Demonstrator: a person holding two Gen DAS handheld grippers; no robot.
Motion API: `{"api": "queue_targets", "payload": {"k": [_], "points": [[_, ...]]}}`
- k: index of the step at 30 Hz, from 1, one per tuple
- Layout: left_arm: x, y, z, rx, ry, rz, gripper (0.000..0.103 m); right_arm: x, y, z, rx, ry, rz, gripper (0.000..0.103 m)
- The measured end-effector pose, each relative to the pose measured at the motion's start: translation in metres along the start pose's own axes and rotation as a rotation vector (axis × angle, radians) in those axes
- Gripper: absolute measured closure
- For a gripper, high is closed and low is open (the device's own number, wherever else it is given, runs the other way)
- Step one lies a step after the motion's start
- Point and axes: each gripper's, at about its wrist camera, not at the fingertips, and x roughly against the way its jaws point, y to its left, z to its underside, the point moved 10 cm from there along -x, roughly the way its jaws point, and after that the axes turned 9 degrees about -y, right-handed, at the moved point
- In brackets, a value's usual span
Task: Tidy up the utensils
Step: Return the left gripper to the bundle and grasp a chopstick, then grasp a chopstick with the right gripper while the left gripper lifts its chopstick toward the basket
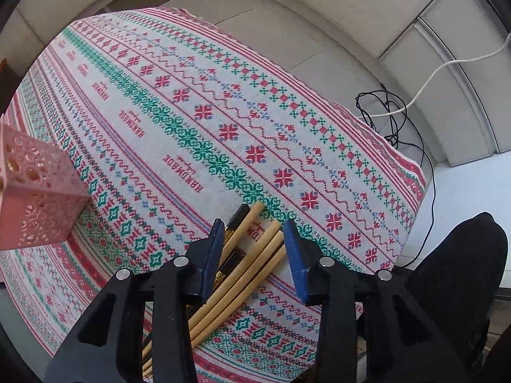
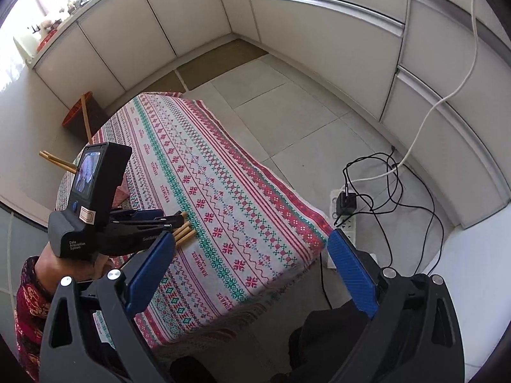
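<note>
Chopsticks (image 1: 252, 255) — beside pink basket (image 1: 38, 198)

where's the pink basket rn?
Left wrist view, far left edge: the pink basket sits on the patterned tablecloth, left of the chopsticks lying between the open left gripper's fingers.
</note>
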Motion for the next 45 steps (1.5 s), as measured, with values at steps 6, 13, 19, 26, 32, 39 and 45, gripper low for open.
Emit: {"api": "queue_targets", "payload": {"k": [6, 13, 19, 26, 32, 39, 45], "points": [[-0.006, -0.008, -0.001, -0.02, 0.002, 0.081, 0.08, -0.006, 0.005, 0.001, -0.014, 0.008, -0.007, 0.009], [-0.015, 0.005, -0.001, -0.024, 0.027, 0.052, 0.083, -0.011, 0.012, 0.007, 0.006, 0.027, -0.001, 0.009], [-0.022, 0.023, 0.003, -0.031, 0.031, 0.035, 0.087, -0.018, 0.011, 0.009, -0.015, 0.05, 0.005, 0.009], [-0.022, 0.012, -0.001, -0.143, -0.061, -0.059, 0.092, -0.05, 0.007, 0.025, -0.127, 0.137, 0.016, 0.01], [0.018, 0.03, 0.0, -0.129, -0.241, -0.103, 0.095, -0.097, 0.021, 0.049, -0.252, 0.236, 0.014, 0.011], [0.091, 0.05, 0.014, -0.06, -0.405, -0.114, 0.095, -0.134, 0.071, 0.056, -0.175, 0.278, 0.002, 0.041], [0.123, 0.064, 0.028, -0.008, -0.477, -0.123, 0.096, -0.157, 0.089, 0.07, -0.216, 0.354, 0.018, 0.058]]}}
